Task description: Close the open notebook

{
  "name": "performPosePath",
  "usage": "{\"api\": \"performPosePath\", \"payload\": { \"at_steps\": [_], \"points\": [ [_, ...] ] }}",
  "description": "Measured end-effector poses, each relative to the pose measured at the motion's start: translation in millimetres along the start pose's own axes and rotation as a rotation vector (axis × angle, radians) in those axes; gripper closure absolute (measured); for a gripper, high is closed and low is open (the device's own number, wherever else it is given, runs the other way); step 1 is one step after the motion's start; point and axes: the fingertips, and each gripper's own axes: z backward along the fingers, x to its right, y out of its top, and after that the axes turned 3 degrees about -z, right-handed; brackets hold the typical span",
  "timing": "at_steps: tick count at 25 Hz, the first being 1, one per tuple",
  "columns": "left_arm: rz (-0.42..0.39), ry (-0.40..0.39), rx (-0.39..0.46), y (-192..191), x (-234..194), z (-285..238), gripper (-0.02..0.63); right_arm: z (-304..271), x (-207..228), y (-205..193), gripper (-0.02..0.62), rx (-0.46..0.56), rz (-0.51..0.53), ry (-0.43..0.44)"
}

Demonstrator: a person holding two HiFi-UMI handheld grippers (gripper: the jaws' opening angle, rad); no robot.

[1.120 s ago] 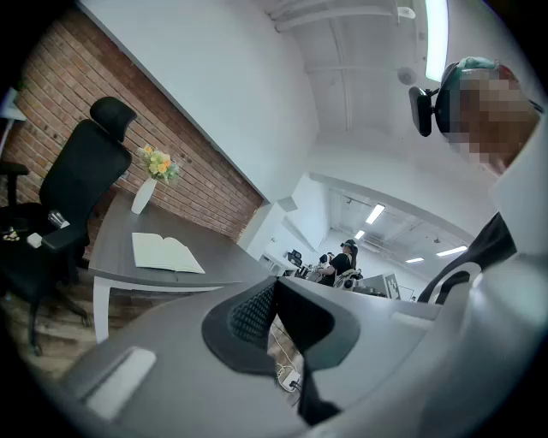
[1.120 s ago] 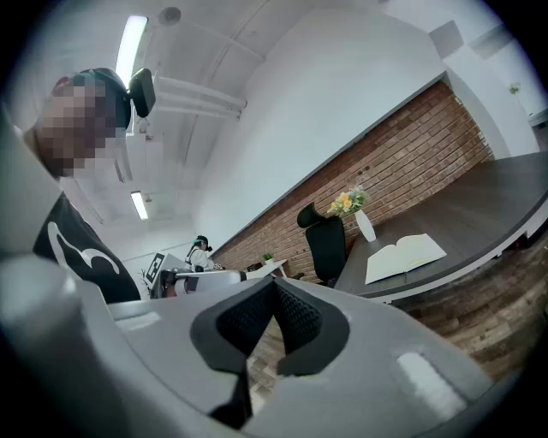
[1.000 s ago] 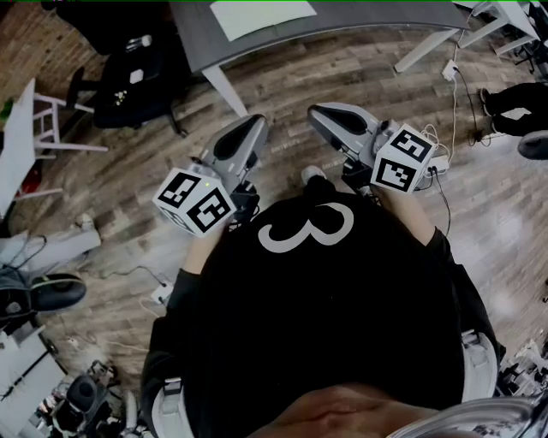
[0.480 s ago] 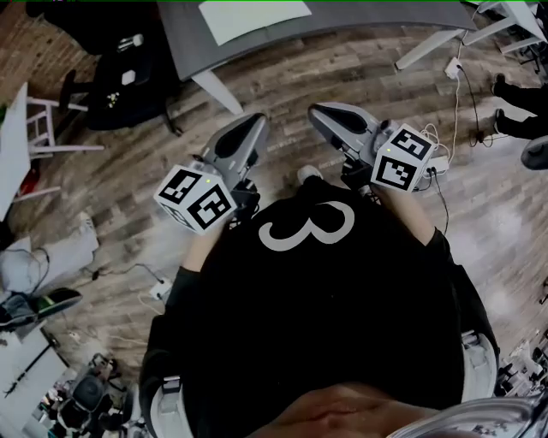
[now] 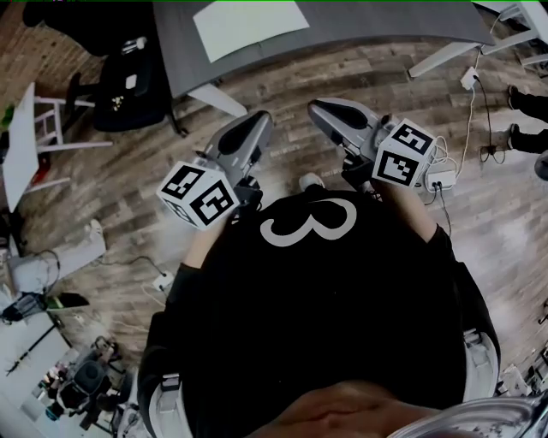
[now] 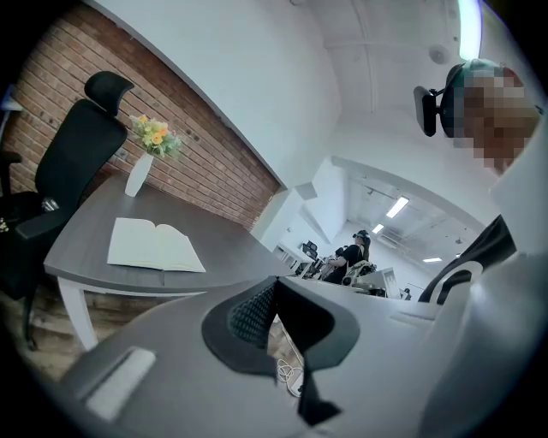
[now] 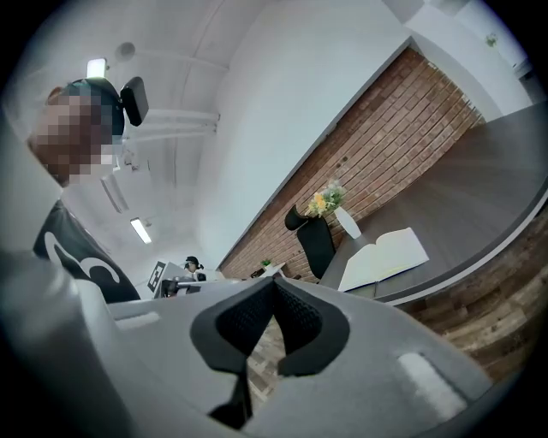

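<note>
The open notebook (image 5: pixel 248 26) lies flat with white pages up on the grey table (image 5: pixel 385 21) at the top of the head view. It also shows in the left gripper view (image 6: pixel 154 246) and the right gripper view (image 7: pixel 385 257), well ahead of both grippers. My left gripper (image 5: pixel 259 120) and right gripper (image 5: pixel 317 108) are held side by side in front of the person's chest, over the wooden floor and short of the table. Each has its jaws together with nothing between them, as seen at the left gripper (image 6: pixel 274 287) and the right gripper (image 7: pixel 276 282).
A white vase of flowers (image 6: pixel 141 167) stands on the table beyond the notebook. A black office chair (image 5: pixel 128 77) is at the table's left end, and a white table leg (image 5: pixel 218 98) slants down ahead. A power strip with cables (image 5: pixel 441 178) lies on the floor to the right.
The table and notebook have come further into the head view and lie nearer. Both grippers keep the same pose in front of the body, carried forward with the person.
</note>
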Motion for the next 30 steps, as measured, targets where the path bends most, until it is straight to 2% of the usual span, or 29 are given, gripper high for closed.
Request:
{"api": "performPosePath", "payload": {
  "at_steps": [7, 14, 23, 30],
  "points": [
    [-0.031, 0.054, 0.003, 14.3, 0.1, -33.0, 0.594, 5.7, 24.3, 28.4, 0.594, -0.011, 0.013, 0.058],
    [-0.025, 0.077, 0.023, 23.3, -18.7, -42.2, 0.594, -3.9, 40.3, 42.3, 0.594, -0.02, 0.019, 0.062],
    [0.029, 0.107, 0.011, 38.3, -82.2, -62.0, 0.594, -43.0, 88.7, 59.2, 0.594, -0.036, -0.023, 0.03],
    [0.058, 0.105, 0.004, 75.6, -153.3, -88.9, 0.594, -102.6, 134.2, 91.8, 0.594, -0.049, -0.047, 0.008]
  ]
}}
